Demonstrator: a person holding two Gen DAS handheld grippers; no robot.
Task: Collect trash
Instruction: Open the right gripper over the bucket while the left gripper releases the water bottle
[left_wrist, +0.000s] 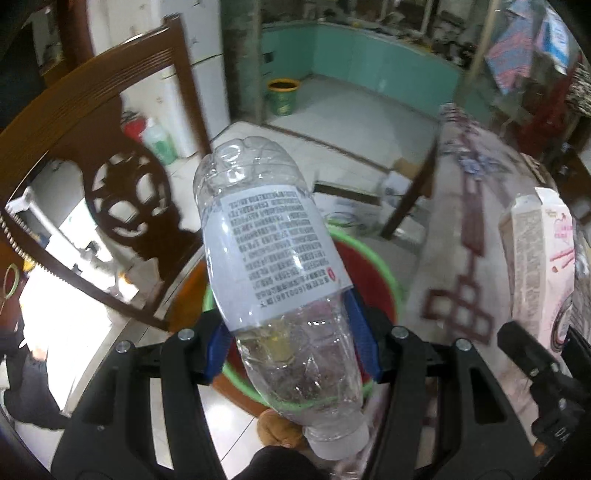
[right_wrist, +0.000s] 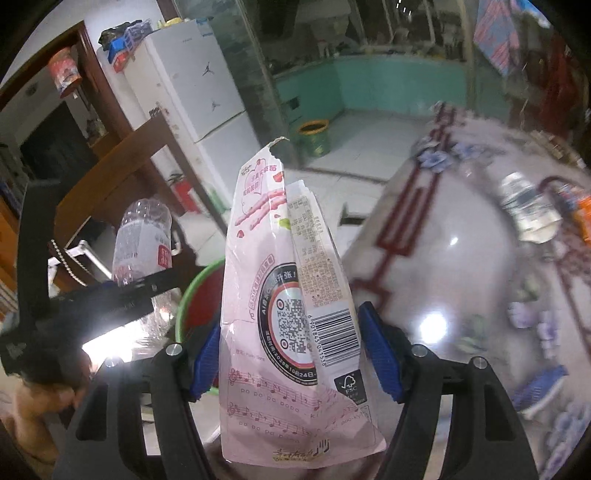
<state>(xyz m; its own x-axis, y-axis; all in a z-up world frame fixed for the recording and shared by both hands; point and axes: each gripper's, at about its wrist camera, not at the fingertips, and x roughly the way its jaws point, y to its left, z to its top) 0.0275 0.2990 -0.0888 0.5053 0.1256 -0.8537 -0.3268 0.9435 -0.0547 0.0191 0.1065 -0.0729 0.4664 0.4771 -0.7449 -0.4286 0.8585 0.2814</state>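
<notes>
Clear plastic bottle (left_wrist: 273, 266) sits clamped in the left gripper (left_wrist: 291, 347), base toward twelve o'clock, above the green basin (left_wrist: 391, 284). Right gripper (right_wrist: 286, 354) grips a pink box (right_wrist: 280, 295) upright.

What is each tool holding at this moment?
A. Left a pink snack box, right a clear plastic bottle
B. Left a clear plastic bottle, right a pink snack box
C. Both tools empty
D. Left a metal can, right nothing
B: the left tool has its blue pads against a clear plastic bottle, and the right tool is closed on a torn-open pink snack box.
</notes>
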